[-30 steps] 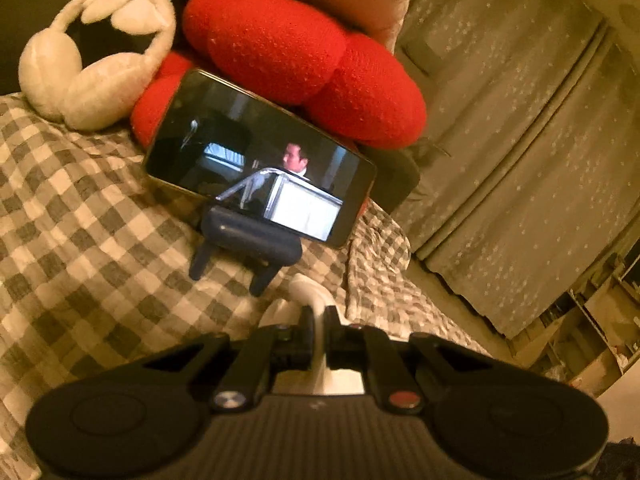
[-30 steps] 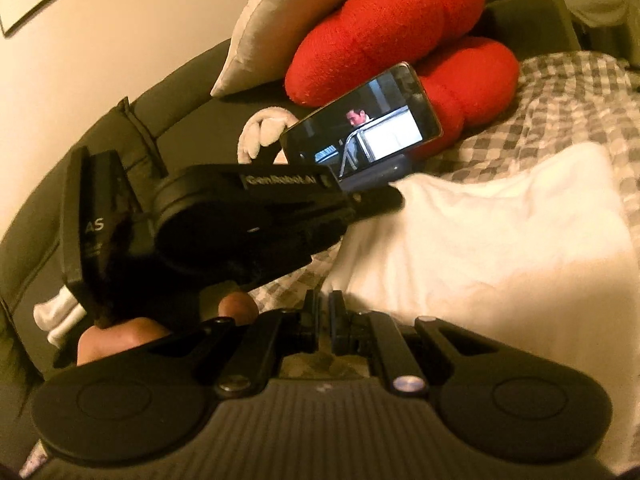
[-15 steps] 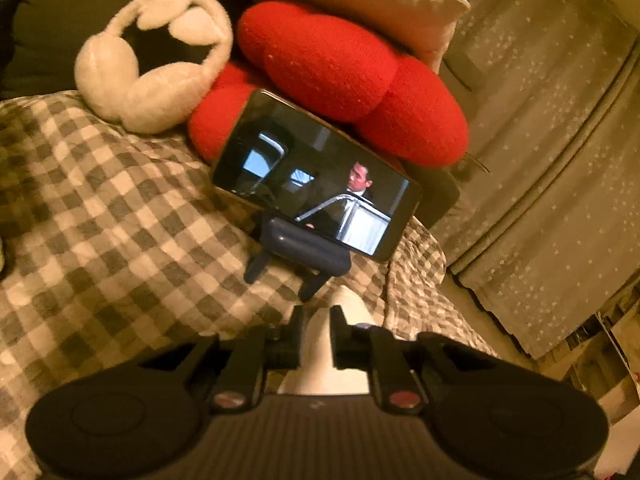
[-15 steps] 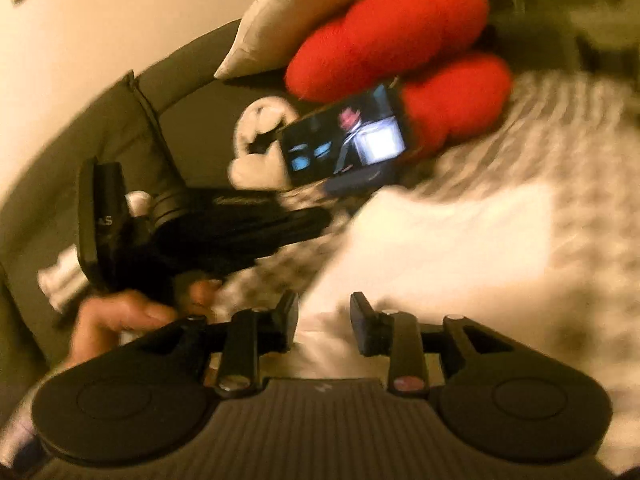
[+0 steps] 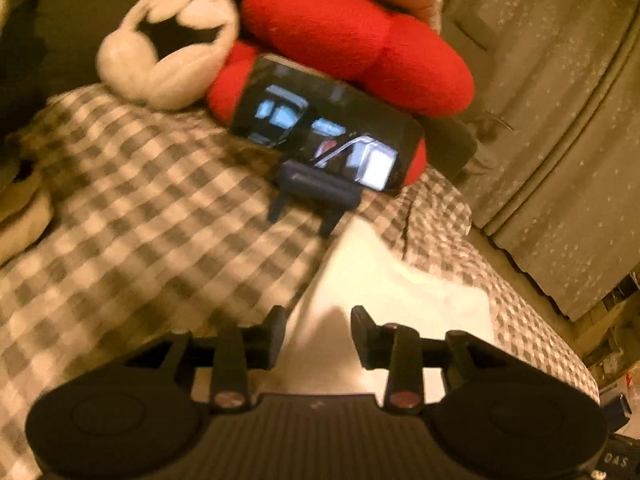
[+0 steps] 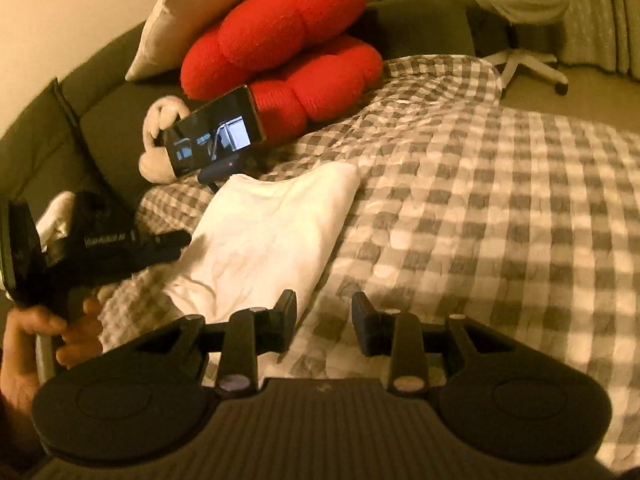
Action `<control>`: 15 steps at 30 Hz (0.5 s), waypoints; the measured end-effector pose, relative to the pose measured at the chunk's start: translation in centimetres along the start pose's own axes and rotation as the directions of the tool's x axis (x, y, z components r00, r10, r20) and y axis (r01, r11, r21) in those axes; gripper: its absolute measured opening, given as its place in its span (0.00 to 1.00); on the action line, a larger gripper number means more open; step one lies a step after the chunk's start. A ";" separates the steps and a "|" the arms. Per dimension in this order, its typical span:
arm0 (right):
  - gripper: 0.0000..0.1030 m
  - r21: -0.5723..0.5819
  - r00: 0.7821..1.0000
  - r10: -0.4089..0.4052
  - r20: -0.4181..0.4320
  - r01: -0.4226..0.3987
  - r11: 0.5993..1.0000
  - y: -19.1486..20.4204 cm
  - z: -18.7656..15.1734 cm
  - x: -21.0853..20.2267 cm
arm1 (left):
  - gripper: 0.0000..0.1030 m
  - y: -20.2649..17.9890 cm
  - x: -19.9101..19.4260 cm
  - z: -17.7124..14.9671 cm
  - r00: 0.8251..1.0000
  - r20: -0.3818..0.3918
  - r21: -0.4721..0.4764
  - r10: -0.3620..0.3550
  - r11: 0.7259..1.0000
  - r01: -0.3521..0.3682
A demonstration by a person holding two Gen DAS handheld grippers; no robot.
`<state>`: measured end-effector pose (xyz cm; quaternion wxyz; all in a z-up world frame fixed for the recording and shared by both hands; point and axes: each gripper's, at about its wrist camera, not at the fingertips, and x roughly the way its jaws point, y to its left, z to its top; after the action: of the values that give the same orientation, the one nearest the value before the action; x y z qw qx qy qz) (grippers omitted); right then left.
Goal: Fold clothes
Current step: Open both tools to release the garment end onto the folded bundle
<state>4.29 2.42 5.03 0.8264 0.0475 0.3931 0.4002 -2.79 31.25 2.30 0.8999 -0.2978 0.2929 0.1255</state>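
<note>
Two grippers: both yours, both empty.
Left gripper point(image 5: 318, 330): jaws opening over the garment's near edge — pads clear of the cloth.
Right gripper point(image 6: 324, 320): jaws parted, nothing between them.
White garment point(image 6: 272, 236): folded flat on your checked bedspread point(image 6: 480, 208), just below the phone point(image 6: 214, 136).

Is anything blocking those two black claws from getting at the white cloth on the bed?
Nothing visible. The white cloth lies bare on the checked bedspread, just before the opening left gripper and beside the open right gripper.
</note>
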 end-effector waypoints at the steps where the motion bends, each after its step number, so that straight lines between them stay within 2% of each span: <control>1: 0.34 -0.015 1.000 -0.003 0.000 0.003 1.000 0.4 0.0 0.1 | 0.36 0.4 -0.1 -0.2 1.000 -0.005 -0.010 0.000 1.000 0.000; 6: 0.34 -0.149 0.998 0.013 0.055 -0.004 0.989 3.1 0.2 0.1 | 0.37 1.3 -0.1 -0.7 1.000 -0.020 -0.066 -0.007 0.998 0.006; 9: 0.34 -0.211 0.998 -0.003 0.070 0.018 0.977 3.9 -0.1 0.6 | 0.44 1.2 0.1 -1.2 0.998 -0.044 -0.076 -0.034 0.997 0.030; 12: 0.34 -0.245 0.998 -0.011 0.054 0.024 0.969 4.2 -0.6 1.3 | 0.45 0.9 -0.4 -1.4 0.998 -0.040 -0.075 -0.051 0.996 0.048; 13: 0.34 -0.261 0.999 -0.013 0.050 0.025 0.965 4.3 -0.7 1.5 | 0.42 0.9 -0.4 -1.5 0.998 -0.042 -0.076 -0.052 0.996 0.049; 15: 0.33 -0.298 0.999 -0.013 0.047 0.027 0.954 4.7 -1.1 1.9 | 0.25 1.0 0.1 -1.6 0.997 -0.067 -0.077 -0.035 0.997 0.030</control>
<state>1.31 6.69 4.99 0.8366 -0.0731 0.3102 0.4456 -3.82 31.06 0.75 0.8793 -0.3404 0.3138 0.1118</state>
